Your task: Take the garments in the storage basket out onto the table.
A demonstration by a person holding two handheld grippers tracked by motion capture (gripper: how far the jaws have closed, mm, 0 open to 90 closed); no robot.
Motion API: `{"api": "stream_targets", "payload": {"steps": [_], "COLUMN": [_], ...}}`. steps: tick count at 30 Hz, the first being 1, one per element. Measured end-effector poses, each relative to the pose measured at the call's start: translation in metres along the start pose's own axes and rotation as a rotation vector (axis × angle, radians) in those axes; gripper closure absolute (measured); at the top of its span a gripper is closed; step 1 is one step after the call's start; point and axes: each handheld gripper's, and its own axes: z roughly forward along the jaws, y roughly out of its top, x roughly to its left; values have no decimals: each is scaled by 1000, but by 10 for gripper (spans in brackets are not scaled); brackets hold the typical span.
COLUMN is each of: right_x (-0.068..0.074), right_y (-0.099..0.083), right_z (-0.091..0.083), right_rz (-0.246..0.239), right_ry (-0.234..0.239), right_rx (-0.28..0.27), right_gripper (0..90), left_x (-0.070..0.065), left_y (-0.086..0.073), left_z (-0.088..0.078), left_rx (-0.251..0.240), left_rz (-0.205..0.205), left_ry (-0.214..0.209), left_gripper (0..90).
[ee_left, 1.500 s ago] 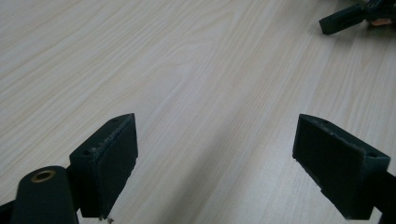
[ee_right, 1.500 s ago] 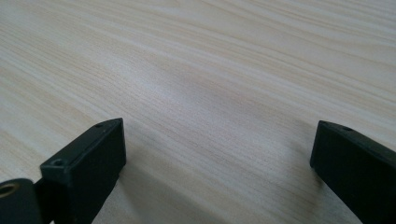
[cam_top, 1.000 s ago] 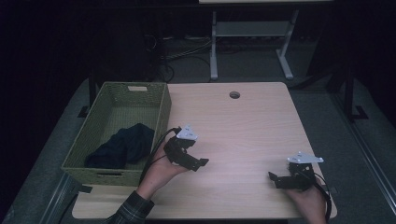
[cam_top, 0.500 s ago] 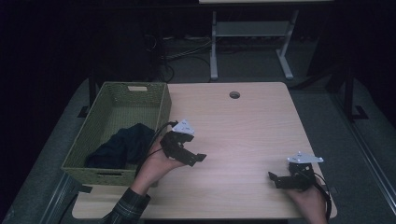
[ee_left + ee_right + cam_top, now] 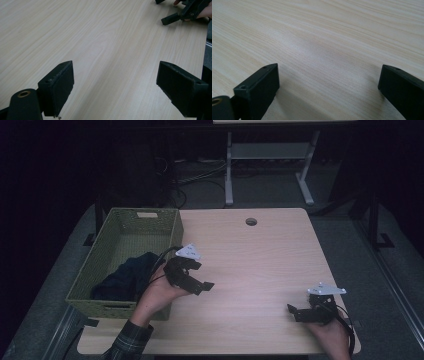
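left claw [image 5: 202, 285] spread, raised beside basket [image 5: 120, 232] | right claw [image 5: 295, 312] spread, low on table [image 5: 250, 255]

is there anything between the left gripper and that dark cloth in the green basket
Yes. The left gripper hovers over the wooden table with jaws spread, just outside the green woven basket. The basket's near side wall stands between it and the dark crumpled cloth inside, so it would probably need to reach over the rim.

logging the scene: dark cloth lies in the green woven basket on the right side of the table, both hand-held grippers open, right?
Not quite: the high view shows the green woven basket with the dark cloth at the table's left side. Both hand-held grippers are open.
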Motion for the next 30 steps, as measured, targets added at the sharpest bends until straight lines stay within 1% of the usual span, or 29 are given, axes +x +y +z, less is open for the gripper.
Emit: {"api": "stream_targets", "payload": {"steps": [9,13,18,19,27,30], "right_x": [0,0,0,0,0,0], "right_y": [0,0,0,0,0,0], "right_z": [0,0,0,0,0,0], "right_rz": [1,1,1,1,0,0], "right_ry": [0,0,-1,-1,0,0], "right_rx": [-1,-1,-1,-1,0,0], "right_gripper": [32,32,32,32,32,32], "left_x": [7,9,13,14,19,19], "left_y": [-4,-5,-7,-8,-11,-12], "left_z": [-11,-15,-25,-26,-35,-37], "left_rx": [9,16,24,18,30,26], "left_rz": [-21,-21,-16,-21,-21,-25], "left_ry": [0,4,15,18,28,31], "left_gripper": [145,145,145,145,145,145]}}
